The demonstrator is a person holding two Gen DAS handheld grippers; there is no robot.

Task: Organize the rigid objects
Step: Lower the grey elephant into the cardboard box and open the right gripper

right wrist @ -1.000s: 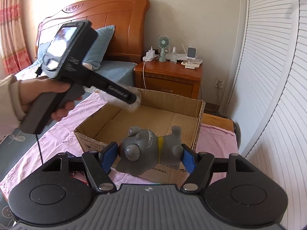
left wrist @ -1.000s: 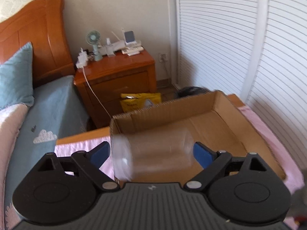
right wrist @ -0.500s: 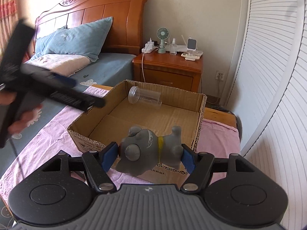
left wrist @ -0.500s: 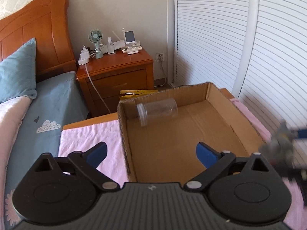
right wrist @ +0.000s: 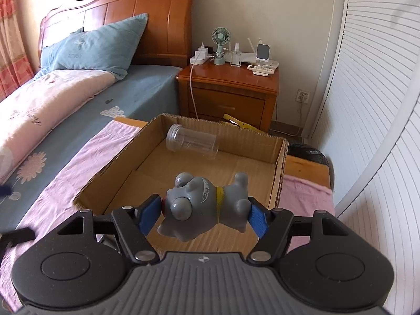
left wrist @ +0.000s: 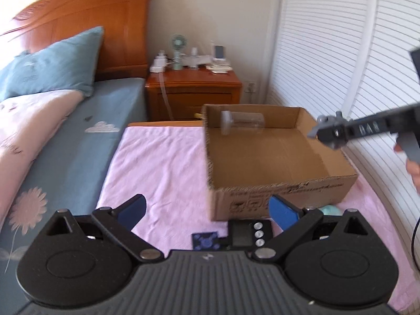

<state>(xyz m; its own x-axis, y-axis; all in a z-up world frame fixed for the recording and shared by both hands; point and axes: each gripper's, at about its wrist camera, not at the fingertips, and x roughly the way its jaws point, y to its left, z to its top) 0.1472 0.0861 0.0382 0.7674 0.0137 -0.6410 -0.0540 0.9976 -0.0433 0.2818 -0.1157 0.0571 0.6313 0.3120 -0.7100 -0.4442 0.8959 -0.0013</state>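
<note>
Looking down the left wrist view: left gripper [left wrist: 207, 211] jaws spread wide, nothing between them, over pink cloth [left wrist: 162, 162] beside the cardboard box [left wrist: 283, 191]. Clear jar [left wrist: 242, 124] lies on its side at the box's far wall; a second ago it sat between these jaws. "BAR" reads on the right tool's arm; box print blurred. Right wrist view: right gripper [right wrist: 203, 214] clamps the grey dog figurine [right wrist: 204, 206] sideways above the box's near edge, same grip as before.
</note>
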